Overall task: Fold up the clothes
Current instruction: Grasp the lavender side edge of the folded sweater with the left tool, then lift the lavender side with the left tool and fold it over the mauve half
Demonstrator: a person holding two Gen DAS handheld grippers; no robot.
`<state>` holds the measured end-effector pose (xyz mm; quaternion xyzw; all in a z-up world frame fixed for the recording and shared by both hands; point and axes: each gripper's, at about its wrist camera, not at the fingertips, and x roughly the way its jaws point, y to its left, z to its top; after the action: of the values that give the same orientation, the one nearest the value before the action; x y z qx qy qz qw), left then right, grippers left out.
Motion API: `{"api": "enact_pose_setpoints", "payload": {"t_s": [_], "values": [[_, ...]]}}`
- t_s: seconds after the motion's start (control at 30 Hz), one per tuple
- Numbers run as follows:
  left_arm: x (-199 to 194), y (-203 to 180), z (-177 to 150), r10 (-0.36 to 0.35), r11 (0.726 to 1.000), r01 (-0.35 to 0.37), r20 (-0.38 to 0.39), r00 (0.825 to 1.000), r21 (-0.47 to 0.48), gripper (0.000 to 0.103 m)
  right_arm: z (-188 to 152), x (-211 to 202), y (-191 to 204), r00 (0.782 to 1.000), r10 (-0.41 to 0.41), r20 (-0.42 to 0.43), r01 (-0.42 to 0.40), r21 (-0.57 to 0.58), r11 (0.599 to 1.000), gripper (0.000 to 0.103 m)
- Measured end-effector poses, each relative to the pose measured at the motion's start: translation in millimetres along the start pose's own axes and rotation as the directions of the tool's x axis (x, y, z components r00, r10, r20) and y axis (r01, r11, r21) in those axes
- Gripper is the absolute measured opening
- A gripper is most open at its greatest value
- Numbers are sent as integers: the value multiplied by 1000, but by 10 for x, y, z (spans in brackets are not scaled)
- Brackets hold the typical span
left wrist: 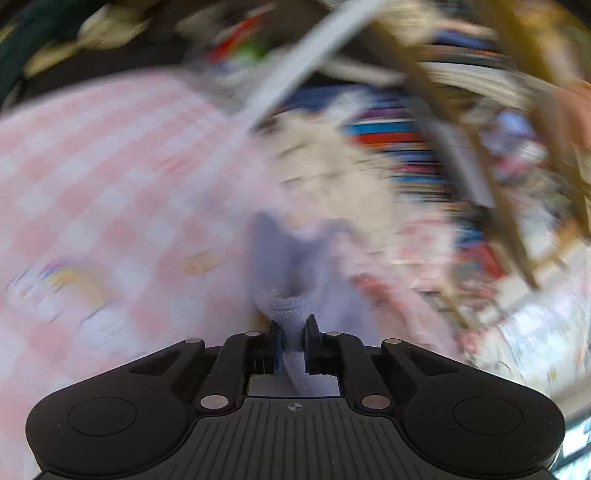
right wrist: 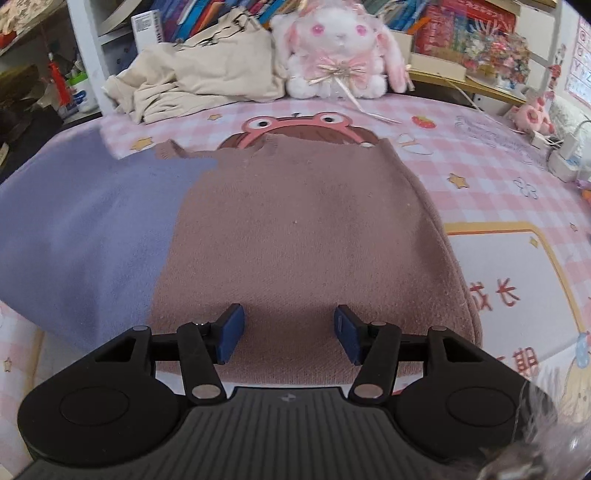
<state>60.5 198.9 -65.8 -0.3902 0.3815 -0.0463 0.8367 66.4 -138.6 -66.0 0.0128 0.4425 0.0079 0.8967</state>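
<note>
Left gripper (left wrist: 293,338) nearly closed, both blue pads pinching a bunched fold of lavender fleece cloth (left wrist: 295,280) that rises between them and spreads out ahead of the tips. Beyond that fold and off to the left of the fingers, a pink-and-white checked bedsheet (left wrist: 92,173), heavily blurred; a cream-coloured blur straight ahead and streaks of coloured book spines to the right, too smeared to tell apart. Right gripper (right wrist: 289,334) with fingers spread about halfway, blue pads (right wrist: 232,332) apart and nothing between them, hovering over the near edge of a dusty-pink sweater (right wrist: 303,236) lying flat on the bed; whether the tips touch the knit cannot be told. Sweater reaching away from the fingers, its far edge crossing a cartoon figure with a pink frog headband printed on the sheet. Left of the fingers, the same lavender cloth (right wrist: 85,229) spread flat, its right edge meeting the sweater's left side; which lies on top cannot be told. Right of the fingers, bare checked sheet (right wrist: 480,173) with stars and a yellow-framed panel bearing red characters. Far ahead, at the back of the bed, a crumpled beige garment (right wrist: 207,74) on the left and a white-and-pink plush rabbit (right wrist: 340,51) wrapped in clear film beside it, with bookshelves (right wrist: 461,26) behind.
</note>
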Motion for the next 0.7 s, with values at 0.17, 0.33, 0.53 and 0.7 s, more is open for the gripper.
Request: {"api": "enact_pose_setpoints", "payload": {"t_s": [0.17,0.33,0.53,0.7], "values": [[35,400,90,-50,988,39,-74,996,-147,13,-41,-11,168,1000,13,10,-12,-82,997,56],[129,416,247,-59,988,38,-137,989,-147,36,-16,3,146,1000,26,2,-25,-85,996,57],[324,370,289,-90,974,64,-111,990,-219,60,-18,1,135,999,36,-6,-37,-96,995,57],[386,340,284,-76,965,62,-48,996,-257,57,-43,-10,145,999,45,-7,-45,-105,993,59]]}}
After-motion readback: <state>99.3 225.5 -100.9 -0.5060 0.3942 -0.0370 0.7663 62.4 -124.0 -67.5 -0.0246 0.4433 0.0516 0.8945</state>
